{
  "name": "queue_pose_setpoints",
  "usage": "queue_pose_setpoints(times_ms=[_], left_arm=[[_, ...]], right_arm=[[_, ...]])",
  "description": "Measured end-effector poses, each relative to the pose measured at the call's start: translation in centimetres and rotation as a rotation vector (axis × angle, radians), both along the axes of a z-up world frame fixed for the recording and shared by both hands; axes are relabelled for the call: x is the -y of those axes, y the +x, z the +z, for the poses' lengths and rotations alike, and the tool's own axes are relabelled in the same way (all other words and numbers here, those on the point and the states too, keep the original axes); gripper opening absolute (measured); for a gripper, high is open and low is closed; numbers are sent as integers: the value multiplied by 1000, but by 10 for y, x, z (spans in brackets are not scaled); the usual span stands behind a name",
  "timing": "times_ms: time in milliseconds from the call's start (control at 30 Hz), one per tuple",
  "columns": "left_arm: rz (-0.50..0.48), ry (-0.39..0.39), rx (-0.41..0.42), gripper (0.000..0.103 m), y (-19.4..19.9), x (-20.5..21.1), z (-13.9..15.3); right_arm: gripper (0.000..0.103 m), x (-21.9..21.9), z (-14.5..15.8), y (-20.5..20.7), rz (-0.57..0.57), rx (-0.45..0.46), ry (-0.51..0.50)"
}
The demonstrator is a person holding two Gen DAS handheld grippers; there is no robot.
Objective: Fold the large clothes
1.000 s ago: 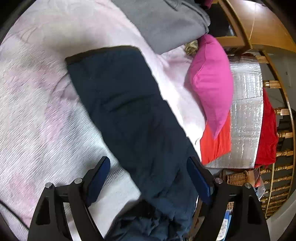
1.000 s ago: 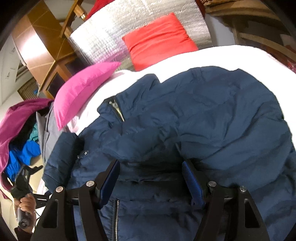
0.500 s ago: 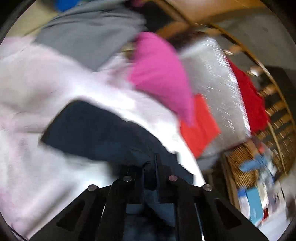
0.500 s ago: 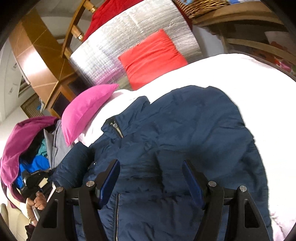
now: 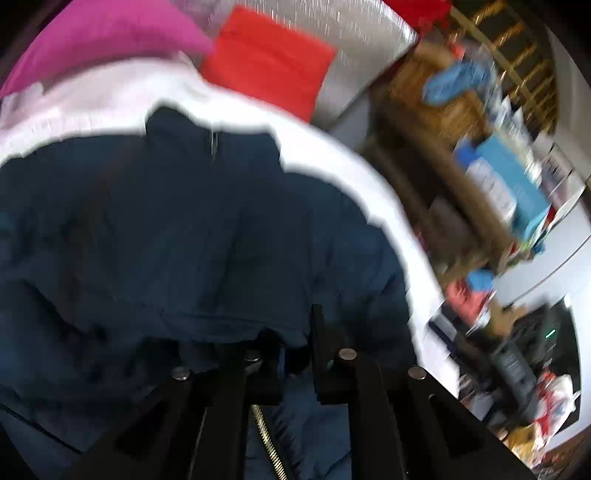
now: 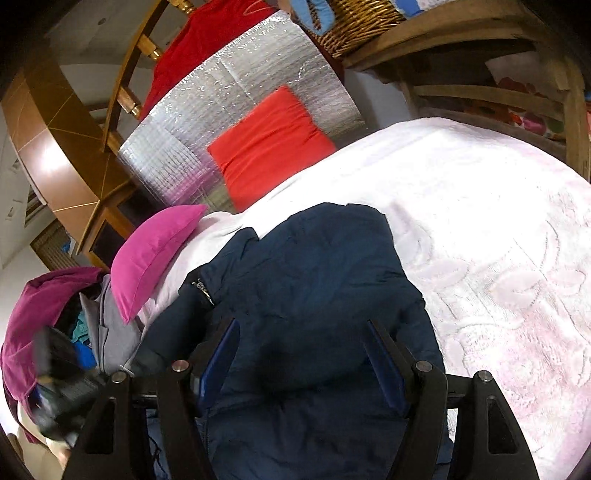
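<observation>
Navy jacket (image 6: 314,295) on the pale bedspread (image 6: 498,240)
Left gripper (image 5: 291,354) is clenched on jacket fabric; right gripper (image 6: 303,354) hangs released above it; beyond the bedspread, a wicker basket (image 6: 354,26) holds something blue.

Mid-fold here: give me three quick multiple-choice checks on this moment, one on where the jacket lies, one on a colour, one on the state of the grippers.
1. Where does the navy jacket lie?
A. on the pale pink bedspread
B. in the wicker basket
C. on the wooden floor

2. What colour is the pillow beside the jacket's collar?
A. green
B. magenta
C. white

3. How do the grippers stand?
A. both wide open
B. left gripper pinched on jacket fabric, right gripper open
C. right pinched, left open

Answers:
1 A, bedspread shows all round the jacket.
2 B, bright pink in both views.
3 B, the left jaws are nearly together with navy cloth between them; the right jaws stand apart above the jacket.
</observation>
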State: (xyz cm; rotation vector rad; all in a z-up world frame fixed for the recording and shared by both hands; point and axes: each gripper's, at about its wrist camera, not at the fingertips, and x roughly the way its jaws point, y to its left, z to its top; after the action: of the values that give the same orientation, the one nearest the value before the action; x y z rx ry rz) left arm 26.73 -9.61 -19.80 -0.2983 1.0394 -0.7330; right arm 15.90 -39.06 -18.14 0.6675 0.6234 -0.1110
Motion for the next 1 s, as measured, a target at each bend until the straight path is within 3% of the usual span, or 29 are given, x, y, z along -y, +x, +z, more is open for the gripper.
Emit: queue_pose_setpoints(times_ms=[67,133,200,267,367,500,567,800,900,1000], left_arm=[[-33,-14,-20,28,-6,-7,6],[-81,-65,-11,66,-12,-27,20],[-68,-87,34,78,-20,-54,37],[-49,-94,90,79,-21,-89,50],[60,-85,100,80,-6,-134,48],[310,-17,10,80,15,-184,23],[401,73,-59,79,24,-194,6],[427,180,-147,78,24,-188,-20],[428,215,-166,78,28,-185,-24],[433,208,-179,78,31,-190,-28]], right_arm=[[73,0,0,-2,3,0,1],[73,-1,1,-4,9,0,-6],[73,-3,4,-5,18,0,-8],[76,-7,8,-4,31,1,-18],[78,-19,16,0,68,1,-52],[84,-51,30,15,160,-3,-121],[85,-77,35,27,233,-14,-174],[91,-168,32,60,469,-90,-427],[92,-204,27,70,526,-106,-593],[93,-242,18,83,579,-119,-832]])
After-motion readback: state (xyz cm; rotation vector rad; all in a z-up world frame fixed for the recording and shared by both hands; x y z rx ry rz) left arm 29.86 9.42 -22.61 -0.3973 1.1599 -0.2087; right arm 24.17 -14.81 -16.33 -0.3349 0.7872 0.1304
